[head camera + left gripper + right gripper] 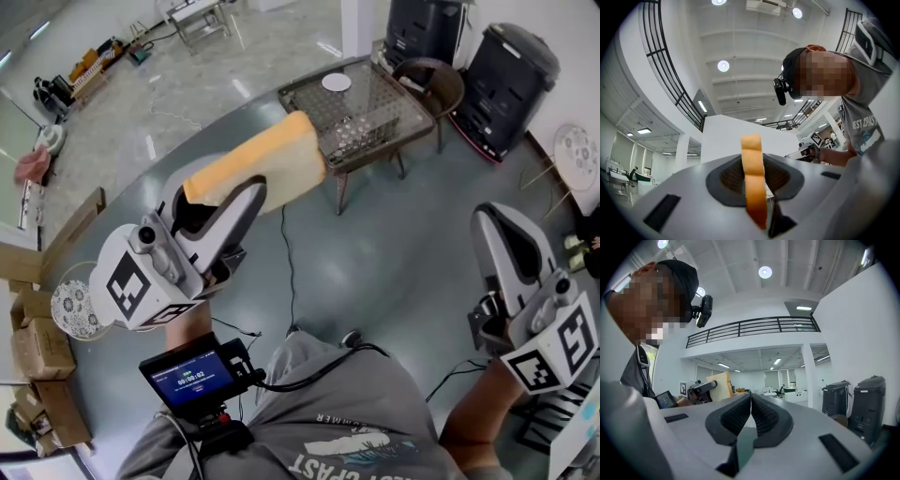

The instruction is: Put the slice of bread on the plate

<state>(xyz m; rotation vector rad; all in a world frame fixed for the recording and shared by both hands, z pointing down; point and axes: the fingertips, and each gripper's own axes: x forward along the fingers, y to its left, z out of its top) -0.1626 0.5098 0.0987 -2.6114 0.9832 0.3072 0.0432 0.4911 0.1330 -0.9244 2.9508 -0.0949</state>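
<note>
Reading head view: left gripper (246, 192) holds the thick pale-yellow slice of bread (281, 155) by one end, mid-air, well apart from the small white round plate (336, 82). Left gripper view: jaws part-open, pressed flat on its faces; likely light, soft and crushable, so pinch gently near the crust. Right gripper view: right gripper (751, 398) jaws together, empty.

Glossy grey floor (403, 262), pale marble (187, 84) beyond, mesh table (361, 108) with dark chair (442, 82), two black bins (506, 80), cardboard boxes (33, 347) at left, white ceiling (754, 56) with round lights (723, 65), black balcony railing (750, 329), white walls (853, 343)
</note>
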